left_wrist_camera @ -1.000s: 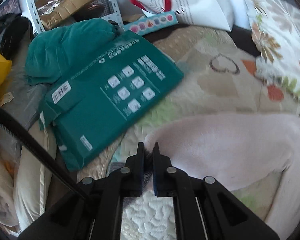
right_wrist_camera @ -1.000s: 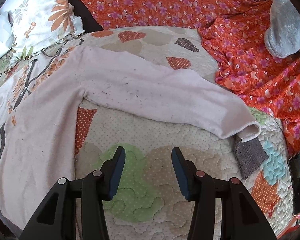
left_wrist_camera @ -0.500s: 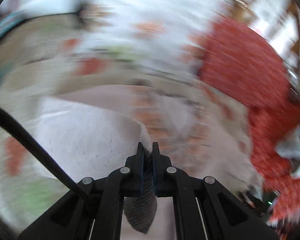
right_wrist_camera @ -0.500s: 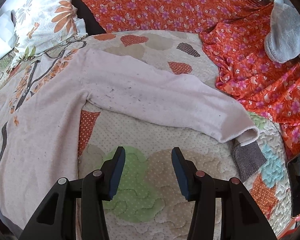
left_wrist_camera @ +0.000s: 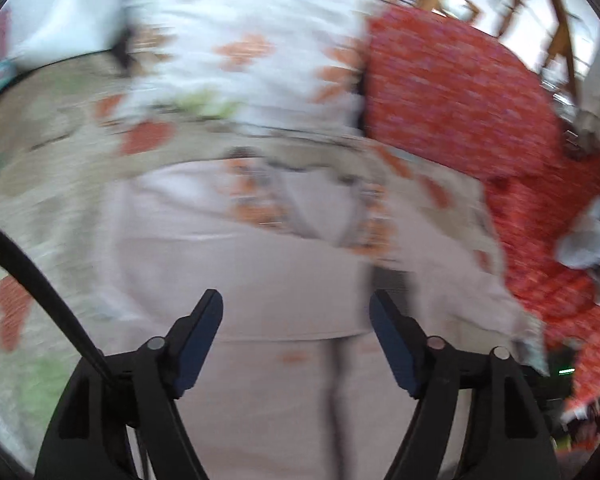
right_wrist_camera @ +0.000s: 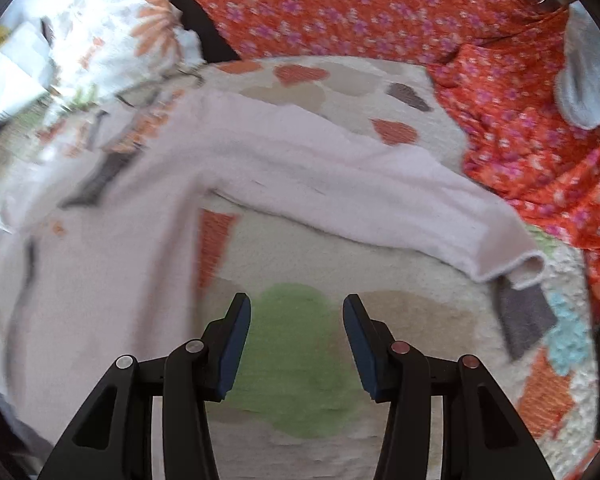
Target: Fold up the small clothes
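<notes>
**Pale pink top spread flat, both grippers empty**

The left gripper (left_wrist_camera: 296,320) hung over the pale pink top (left_wrist_camera: 284,288), its jaws having just swung wide apart, with nothing pinched between them; that view was blurred. The top lay on the patchwork quilt (right_wrist_camera: 400,344), one long sleeve (right_wrist_camera: 380,200) stretched out to the right, its cuff near the orange floral cloth (right_wrist_camera: 500,80). The right gripper (right_wrist_camera: 296,320) hovered above a green patch of the quilt, just below that sleeve, jaws parted and holding nothing. A grey-blue garment (right_wrist_camera: 588,84) lay at far right.
</notes>
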Demonstrator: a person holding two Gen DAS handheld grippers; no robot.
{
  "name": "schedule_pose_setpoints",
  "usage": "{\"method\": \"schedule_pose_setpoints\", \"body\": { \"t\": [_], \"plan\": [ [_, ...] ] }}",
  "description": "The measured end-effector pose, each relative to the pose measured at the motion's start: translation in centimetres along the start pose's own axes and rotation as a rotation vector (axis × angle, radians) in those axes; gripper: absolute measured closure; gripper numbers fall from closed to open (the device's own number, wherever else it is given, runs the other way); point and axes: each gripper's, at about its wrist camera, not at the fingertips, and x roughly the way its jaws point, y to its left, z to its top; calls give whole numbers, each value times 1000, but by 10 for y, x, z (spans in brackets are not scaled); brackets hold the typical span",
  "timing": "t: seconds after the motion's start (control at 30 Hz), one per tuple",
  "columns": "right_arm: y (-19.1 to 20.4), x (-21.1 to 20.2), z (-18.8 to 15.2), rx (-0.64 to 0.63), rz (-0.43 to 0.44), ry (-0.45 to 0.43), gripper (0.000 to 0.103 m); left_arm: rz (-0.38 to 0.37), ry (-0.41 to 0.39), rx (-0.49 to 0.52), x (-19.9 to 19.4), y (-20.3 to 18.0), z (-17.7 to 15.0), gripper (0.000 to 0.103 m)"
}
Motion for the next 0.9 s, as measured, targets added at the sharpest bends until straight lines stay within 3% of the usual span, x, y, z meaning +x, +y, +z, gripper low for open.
{"method": "schedule_pose_setpoints", "body": {
  "t": [0.1, 0.2, 0.37, 0.43, 0.47, 0.5, 0.63, 0.7, 0.77, 0.9],
  "plan": [
    [25, 4, 20, 44, 144, -1, 50, 97, -44, -76, 0, 50, -11, 28],
    [57, 21, 40, 67, 223, 6, 50, 122, -61, -151, 3, 86, -21, 28],
    [123, 74, 65, 24, 165, 64, 50, 71, -18, -282, 13, 127, -27, 28],
    [135, 88, 73, 14, 155, 86, 61, 58, -17, -309, 13, 132, -27, 28],
    [139, 90, 76, 2, 145, 89, 87, 56, -16, -322, 11, 136, -27, 28],
    [141, 92, 79, -10, 132, 94, 94, 48, -16, -331, 8, 138, -28, 28],
    [133, 92, 86, -8, 78, 70, 98, 25, -30, -346, 2, 140, -28, 27],
    [122, 95, 88, 11, -14, 57, 102, 20, -25, -348, 4, 138, -29, 27],
    [107, 101, 88, 43, -53, 71, 102, 13, -12, -346, 5, 138, -29, 27],
    [60, 80, 75, 182, 31, 70, 97, 8, -5, -333, 5, 132, -34, 27]
  ]
}}
